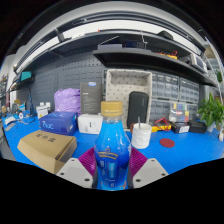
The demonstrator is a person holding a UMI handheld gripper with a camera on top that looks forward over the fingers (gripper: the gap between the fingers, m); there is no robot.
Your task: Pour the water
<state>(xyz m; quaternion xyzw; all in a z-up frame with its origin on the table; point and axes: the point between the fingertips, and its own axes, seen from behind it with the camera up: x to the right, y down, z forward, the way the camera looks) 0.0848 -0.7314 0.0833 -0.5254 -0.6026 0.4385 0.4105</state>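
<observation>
One gripper (113,172), fingers at the bottom of the view, purple pads (87,158) on the inner faces. One clear blue plastic bottle (112,150) stands upright between the fingers; both pads sit against its sides, so the gripper is pinching the bottle. Bottle is see-through with a blue tint, ribbed body, narrower at the top; its cap is not clear to see. Water level cannot be told.

One blue counter (175,152) carries everything else. Counted on it: one white cup (141,135) just ahead and right of the bottle, near but apart from it. One brown cardboard box (46,149) left of the fingers, lying flat. One dark blue box (60,122) behind the cardboard box. One small white box (90,123) beside the blue box. One purple bag (67,99) further back. One yellowish container (112,110) behind the bottle. One dark flat upright item (137,108) right of it. One small red disc (167,142) flat on the counter, well right of the cup. One green plant (211,110) at the far right. One white crate (127,83) at the back under a shelf (150,57). Small clutter by the plant too small to tell.
</observation>
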